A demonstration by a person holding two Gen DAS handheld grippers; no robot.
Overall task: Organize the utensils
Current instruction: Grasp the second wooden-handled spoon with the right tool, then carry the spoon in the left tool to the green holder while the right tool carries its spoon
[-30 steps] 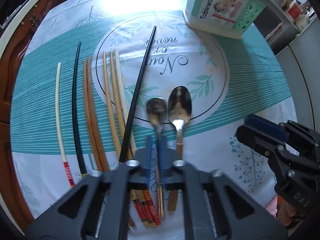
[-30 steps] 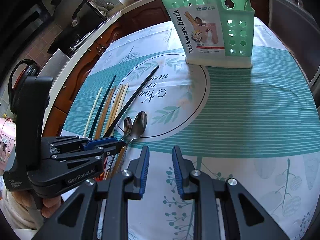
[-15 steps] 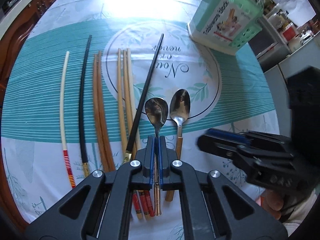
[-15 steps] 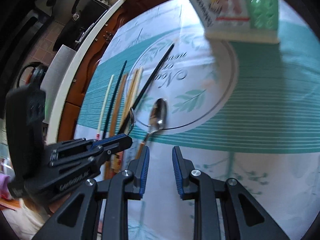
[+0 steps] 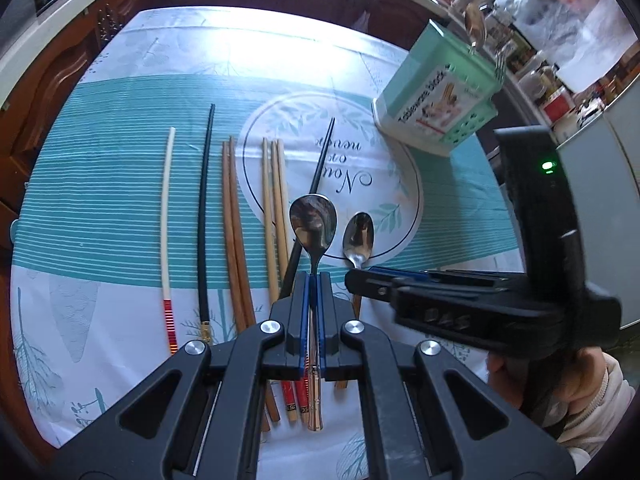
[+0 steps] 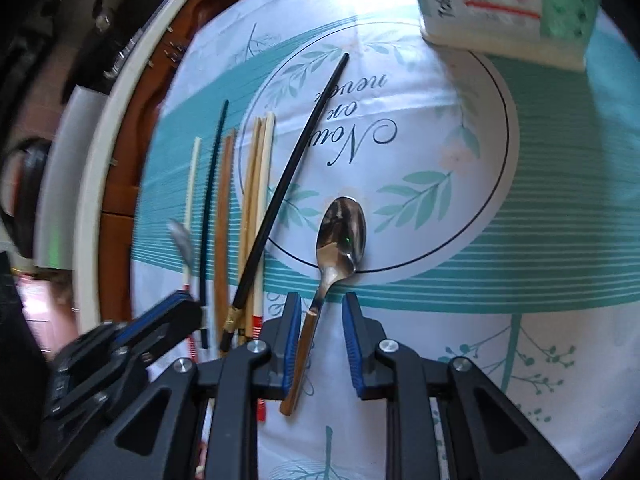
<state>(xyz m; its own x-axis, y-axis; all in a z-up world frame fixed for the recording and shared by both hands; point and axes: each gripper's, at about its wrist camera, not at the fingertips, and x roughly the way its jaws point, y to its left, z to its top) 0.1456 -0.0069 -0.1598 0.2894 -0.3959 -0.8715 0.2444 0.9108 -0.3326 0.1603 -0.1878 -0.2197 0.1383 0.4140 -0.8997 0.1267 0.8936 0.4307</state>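
My left gripper (image 5: 314, 280) is shut on a steel spoon (image 5: 312, 220) with a coppery handle and holds it lifted above the tablecloth. My right gripper (image 6: 320, 308) is open, its jaws on either side of the wooden handle of a second spoon (image 6: 340, 232) that lies on the cloth. That spoon also shows in the left wrist view (image 5: 359, 236), partly behind the right gripper (image 5: 360, 278). The green tableware holder (image 5: 436, 104) stands at the far right. Several chopsticks (image 5: 236, 232) lie in a row to the left.
A long black chopstick (image 6: 292, 176) lies slanted over the pale ones. The tablecloth (image 5: 120, 184) covers a round table with a wooden edge (image 6: 120, 184). Jars and a shelf (image 5: 540, 72) stand behind the holder.
My left gripper has lifted its spoon off the cloth. My right gripper has moved down and forward, bringing its open jaws around the second spoon's handle.
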